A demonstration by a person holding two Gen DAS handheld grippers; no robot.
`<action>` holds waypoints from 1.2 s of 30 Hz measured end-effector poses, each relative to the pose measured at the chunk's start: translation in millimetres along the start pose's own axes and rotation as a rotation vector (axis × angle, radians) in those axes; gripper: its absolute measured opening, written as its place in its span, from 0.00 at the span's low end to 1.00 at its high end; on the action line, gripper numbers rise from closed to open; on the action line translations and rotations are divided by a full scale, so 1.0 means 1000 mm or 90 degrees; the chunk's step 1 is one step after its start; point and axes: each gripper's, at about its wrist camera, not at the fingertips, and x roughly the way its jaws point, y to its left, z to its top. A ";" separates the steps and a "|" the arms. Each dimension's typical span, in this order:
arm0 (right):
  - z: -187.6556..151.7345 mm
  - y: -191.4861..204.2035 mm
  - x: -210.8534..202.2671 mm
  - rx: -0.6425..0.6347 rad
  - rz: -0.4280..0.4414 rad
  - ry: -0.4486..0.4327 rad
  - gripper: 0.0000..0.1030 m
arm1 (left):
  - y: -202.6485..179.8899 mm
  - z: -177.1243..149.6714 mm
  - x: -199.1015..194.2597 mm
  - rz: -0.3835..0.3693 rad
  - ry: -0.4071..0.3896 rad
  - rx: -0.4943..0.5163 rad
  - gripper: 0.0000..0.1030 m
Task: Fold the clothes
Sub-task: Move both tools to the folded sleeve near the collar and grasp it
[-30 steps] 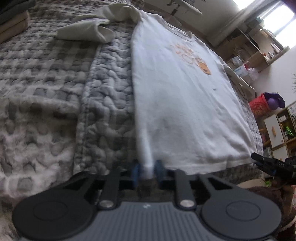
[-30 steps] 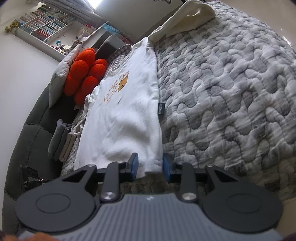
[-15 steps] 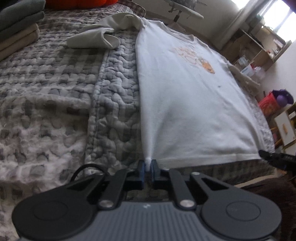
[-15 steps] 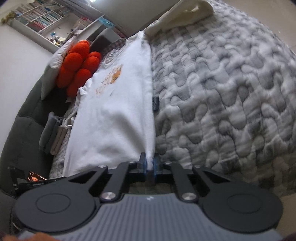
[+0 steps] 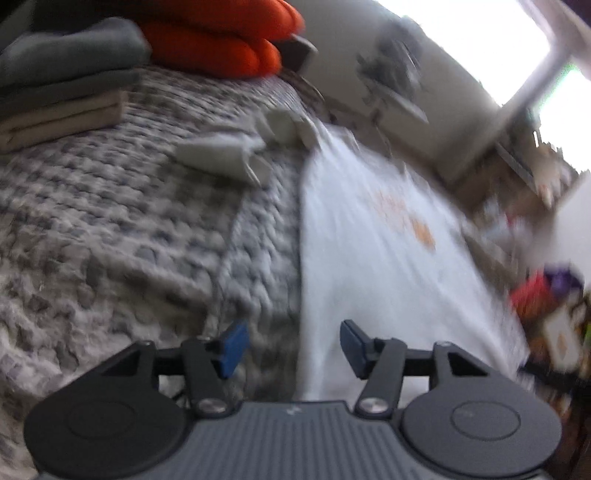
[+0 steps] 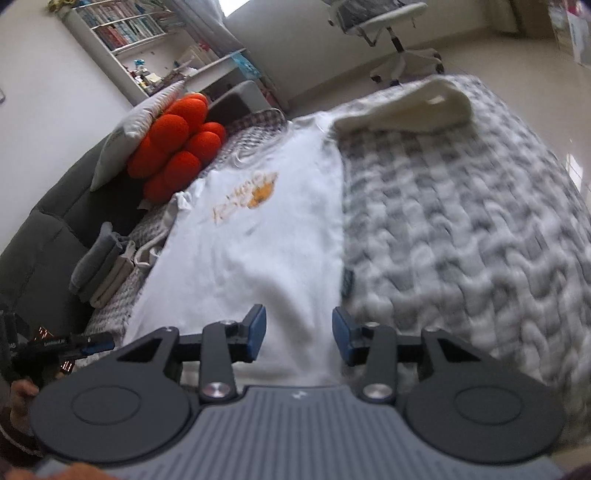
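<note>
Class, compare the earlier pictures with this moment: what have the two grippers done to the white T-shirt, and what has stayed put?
Both the left gripper and right gripper have opened, letting go of the hem corners they pinched. The white T-shirt stays flat on the grey quilt; the cream garment is unmoved.

Home bedroom: bed [image 6: 461,229] under a grey knitted blanket, orange cushion [image 6: 177,147] and pillow [image 6: 129,129] at its head, full bookshelf [image 6: 122,26], white swivel chair [image 6: 391,33], folded clothes stack [image 6: 103,266], bright window [image 5: 480,44].
</note>
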 end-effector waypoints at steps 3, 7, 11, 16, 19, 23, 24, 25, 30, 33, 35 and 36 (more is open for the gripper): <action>0.012 0.009 0.011 -0.008 0.011 0.003 0.43 | 0.004 0.011 0.000 0.007 -0.029 -0.059 0.64; 0.030 0.023 0.027 -0.025 0.021 0.012 0.43 | 0.006 0.025 0.004 0.035 -0.044 -0.106 0.68; 0.047 0.035 0.041 -0.038 0.035 0.018 0.43 | 0.007 0.039 0.010 0.080 -0.049 -0.143 0.70; 0.075 0.055 0.062 -0.047 0.057 0.030 0.43 | 0.010 0.058 0.016 0.096 -0.061 -0.194 0.71; 0.096 0.068 0.076 -0.055 0.075 0.034 0.43 | 0.012 0.070 0.023 0.111 -0.057 -0.215 0.71; 0.121 0.084 0.094 -0.065 0.100 0.038 0.46 | 0.018 0.087 0.035 0.128 -0.055 -0.243 0.71; 0.127 0.088 0.098 -0.068 0.105 0.039 0.46 | 0.020 0.091 0.037 0.131 -0.056 -0.249 0.71; 0.132 0.092 0.103 -0.071 0.111 0.040 0.46 | 0.022 0.095 0.039 0.134 -0.059 -0.252 0.71; 0.153 0.112 0.127 -0.081 0.143 0.045 0.47 | 0.038 0.114 0.048 0.141 -0.071 -0.277 0.71; 0.163 0.122 0.147 -0.078 0.168 0.053 0.49 | 0.051 0.123 0.057 0.155 -0.069 -0.299 0.70; 0.167 0.130 0.162 -0.081 0.182 0.062 0.49 | 0.060 0.128 0.063 0.164 -0.068 -0.313 0.70; 0.169 0.133 0.169 -0.086 0.185 0.066 0.49 | 0.063 0.129 0.066 0.168 -0.069 -0.318 0.70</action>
